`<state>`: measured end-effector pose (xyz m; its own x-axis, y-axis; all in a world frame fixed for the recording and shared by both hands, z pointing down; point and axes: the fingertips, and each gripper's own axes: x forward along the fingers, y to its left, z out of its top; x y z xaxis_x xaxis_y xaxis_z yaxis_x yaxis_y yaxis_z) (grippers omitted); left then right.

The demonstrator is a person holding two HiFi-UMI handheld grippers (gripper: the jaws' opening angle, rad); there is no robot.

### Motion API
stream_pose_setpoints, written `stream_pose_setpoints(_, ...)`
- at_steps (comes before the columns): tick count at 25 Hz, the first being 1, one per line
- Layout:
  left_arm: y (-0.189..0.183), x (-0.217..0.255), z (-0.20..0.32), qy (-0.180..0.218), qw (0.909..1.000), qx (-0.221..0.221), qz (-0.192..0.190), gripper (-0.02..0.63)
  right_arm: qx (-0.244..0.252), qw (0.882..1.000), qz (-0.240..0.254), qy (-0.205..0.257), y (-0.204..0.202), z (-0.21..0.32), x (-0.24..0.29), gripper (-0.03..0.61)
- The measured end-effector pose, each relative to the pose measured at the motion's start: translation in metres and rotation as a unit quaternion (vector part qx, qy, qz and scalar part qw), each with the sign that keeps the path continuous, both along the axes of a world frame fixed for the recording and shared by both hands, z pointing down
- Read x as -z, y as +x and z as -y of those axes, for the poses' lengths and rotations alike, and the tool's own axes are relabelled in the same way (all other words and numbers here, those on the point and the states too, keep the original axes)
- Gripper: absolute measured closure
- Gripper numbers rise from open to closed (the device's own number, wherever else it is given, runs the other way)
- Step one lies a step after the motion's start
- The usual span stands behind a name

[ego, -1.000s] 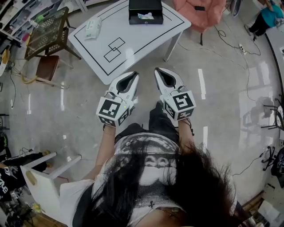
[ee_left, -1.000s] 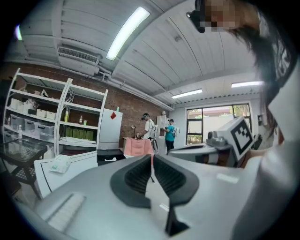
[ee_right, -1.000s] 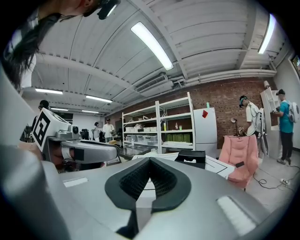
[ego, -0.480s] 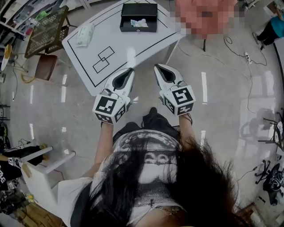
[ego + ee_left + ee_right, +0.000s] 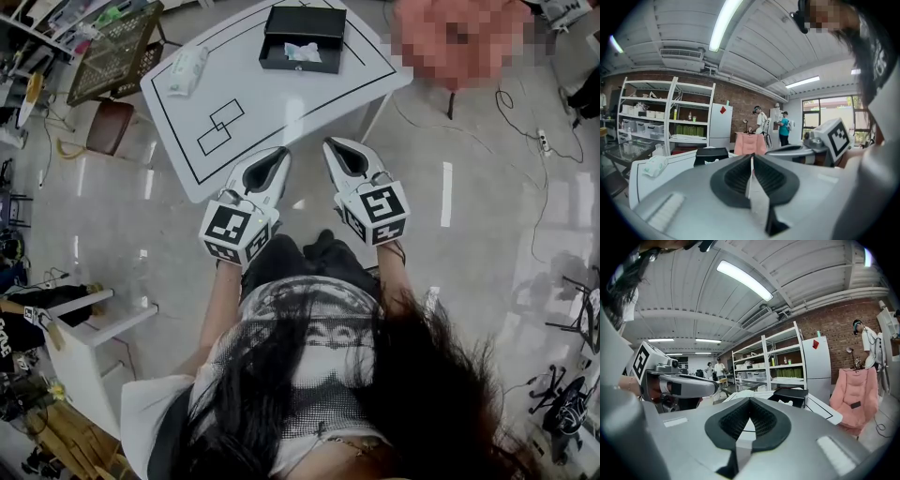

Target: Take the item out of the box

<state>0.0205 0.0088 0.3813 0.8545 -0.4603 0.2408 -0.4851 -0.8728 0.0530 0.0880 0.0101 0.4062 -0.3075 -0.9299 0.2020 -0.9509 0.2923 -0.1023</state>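
The left tongs (image 5: 277, 152) and right tongs (image 5: 330, 143) hover closed and empty, short of the desk (image 5: 281, 108); the box (image 5: 302, 37) looks out of reach.

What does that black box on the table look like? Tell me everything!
The black box is a shallow rectangle with low walls and an open top. It looks dark and matte all over, but what it is made of cannot be told. It sits flat at the far end of the white table. A small, pale, crumpled item lies inside it, near the wall closest to the person. Only the table under it and that item touch it.
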Motion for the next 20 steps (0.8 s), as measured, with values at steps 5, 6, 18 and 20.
stream_pose_setpoints(5,0.01,-0.003,0.005,-0.003,0.9999,-0.001,0.011,0.614,0.0,1.0,0.021,-0.002,0.01,0.005,-0.003,0.581)
stream_pose_setpoints(6,0.011,-0.004,0.007,-0.005,0.9999,-0.002,0.012,0.614,-0.001,1.0,0.026,-0.002,0.011,0.005,-0.003,0.581)
stream_pose_setpoints(18,0.017,-0.012,0.066,-0.008,0.9999,-0.005,0.006,0.614,-0.017,1.0,0.004,-0.016,0.022,0.053,-0.015,0.581)
stream_pose_setpoints(20,0.019,-0.01,0.085,-0.007,1.0,-0.003,0.003,0.614,-0.015,1.0,-0.002,-0.016,0.024,0.069,-0.014,0.581)
